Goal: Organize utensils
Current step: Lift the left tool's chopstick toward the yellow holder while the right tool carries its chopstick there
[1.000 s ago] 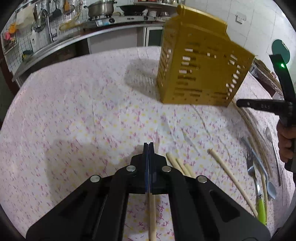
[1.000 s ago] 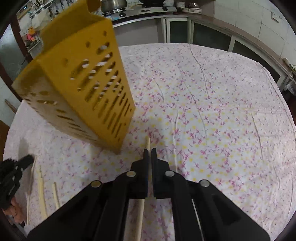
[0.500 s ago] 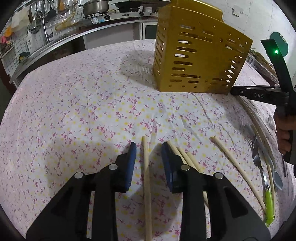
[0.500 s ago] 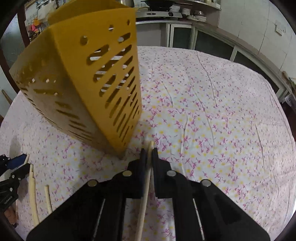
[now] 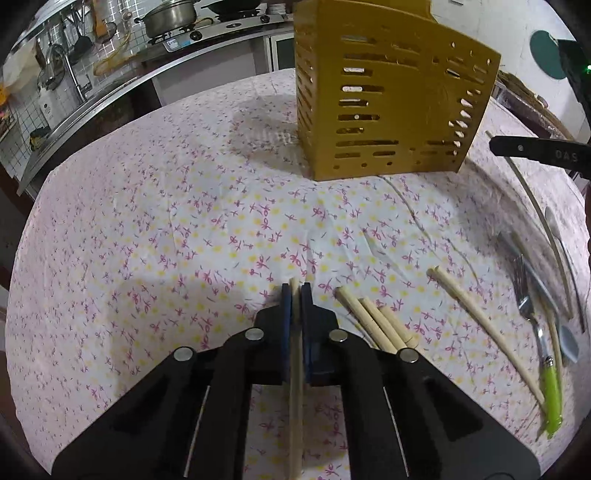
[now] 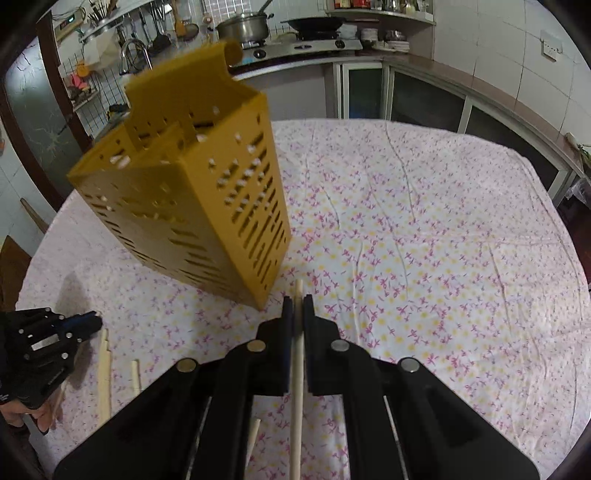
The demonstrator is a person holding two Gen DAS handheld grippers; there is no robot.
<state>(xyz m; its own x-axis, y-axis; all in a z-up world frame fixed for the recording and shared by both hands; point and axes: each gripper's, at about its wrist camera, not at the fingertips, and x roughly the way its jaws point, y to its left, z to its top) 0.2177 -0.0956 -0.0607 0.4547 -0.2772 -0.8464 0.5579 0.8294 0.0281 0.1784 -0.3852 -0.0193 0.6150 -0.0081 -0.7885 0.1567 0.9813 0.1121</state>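
My left gripper (image 5: pixel 294 291) is shut on a pale wooden chopstick (image 5: pixel 295 373) that runs back between its fingers. Several more chopsticks (image 5: pixel 373 317) lie on the cloth just right of it, and one (image 5: pixel 484 332) lies farther right. My right gripper (image 6: pixel 297 304) is shut on another chopstick (image 6: pixel 297 369), held just right of the lower corner of the yellow slotted utensil holder (image 6: pixel 192 206). The holder (image 5: pixel 388 107) stands at the back in the left wrist view.
A fork with a green handle (image 5: pixel 535 332), a spoon (image 5: pixel 554 225) and other cutlery lie at the right on the floral tablecloth (image 5: pixel 184 221). The right gripper's body (image 5: pixel 535 155) reaches in from the right. A kitchen counter with a pot (image 6: pixel 242 27) runs behind.
My left gripper opened over a chopstick on the cloth, then shut on it. The right gripper rose with its chopstick, and the holder now shows its open top.
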